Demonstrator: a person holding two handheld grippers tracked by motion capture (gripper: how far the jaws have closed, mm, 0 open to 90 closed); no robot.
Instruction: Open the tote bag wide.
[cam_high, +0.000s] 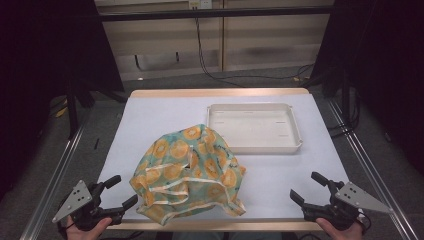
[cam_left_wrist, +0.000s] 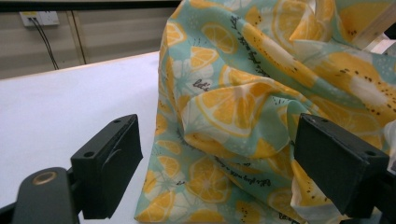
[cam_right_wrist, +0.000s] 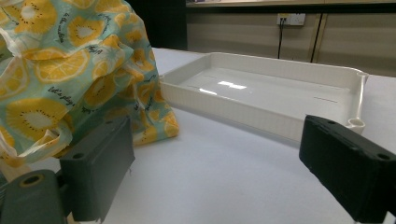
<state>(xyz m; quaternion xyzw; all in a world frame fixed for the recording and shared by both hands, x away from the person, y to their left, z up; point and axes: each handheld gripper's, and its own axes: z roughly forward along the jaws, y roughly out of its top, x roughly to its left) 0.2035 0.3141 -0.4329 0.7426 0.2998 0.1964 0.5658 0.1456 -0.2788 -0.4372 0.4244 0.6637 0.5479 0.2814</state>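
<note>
— Where's the cloth?
— The crumpled lemon-print cloth (cam_high: 189, 172) lies on the near middle of the table (cam_high: 150, 120), just left of the white tray (cam_high: 254, 127).
— And the grippers?
— The left gripper (cam_high: 117, 192) sits at the near left corner, jaws apart, the cloth's edge just ahead. The right gripper (cam_high: 309, 188) waits near right, jaws apart, holding nothing.
</note>
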